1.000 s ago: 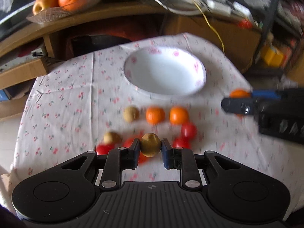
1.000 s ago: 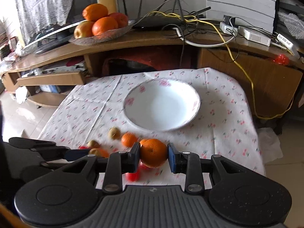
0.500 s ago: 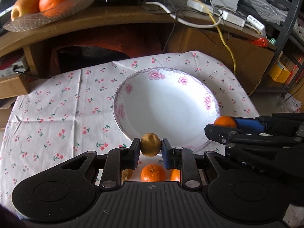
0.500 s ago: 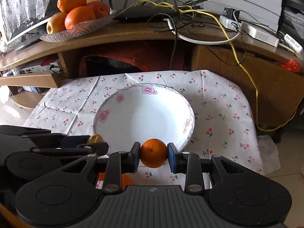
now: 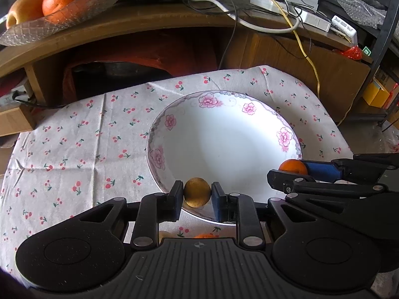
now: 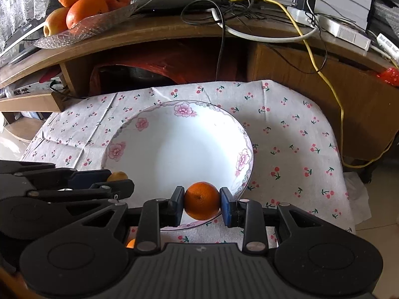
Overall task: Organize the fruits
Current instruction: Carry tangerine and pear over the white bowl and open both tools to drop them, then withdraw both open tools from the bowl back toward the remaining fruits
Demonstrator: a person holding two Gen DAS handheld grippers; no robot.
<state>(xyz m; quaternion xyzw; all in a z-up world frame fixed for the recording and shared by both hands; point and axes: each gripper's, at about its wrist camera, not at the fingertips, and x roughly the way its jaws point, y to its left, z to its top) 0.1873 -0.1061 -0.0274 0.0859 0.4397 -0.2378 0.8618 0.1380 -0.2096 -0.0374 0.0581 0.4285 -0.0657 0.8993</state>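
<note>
Leftmost, the left gripper (image 5: 197,196) is clenched on a small brown fruit (image 5: 197,195), pinched at its widest girth just above the near rim of the plate (image 5: 159,127); it looks light and firm, round enough to roll once freed; to its right, the right gripper (image 6: 202,204) grips an orange (image 6: 202,200) the same way over that rim; its peel is soft, so a gentle squeeze and low release seem wise.
</note>
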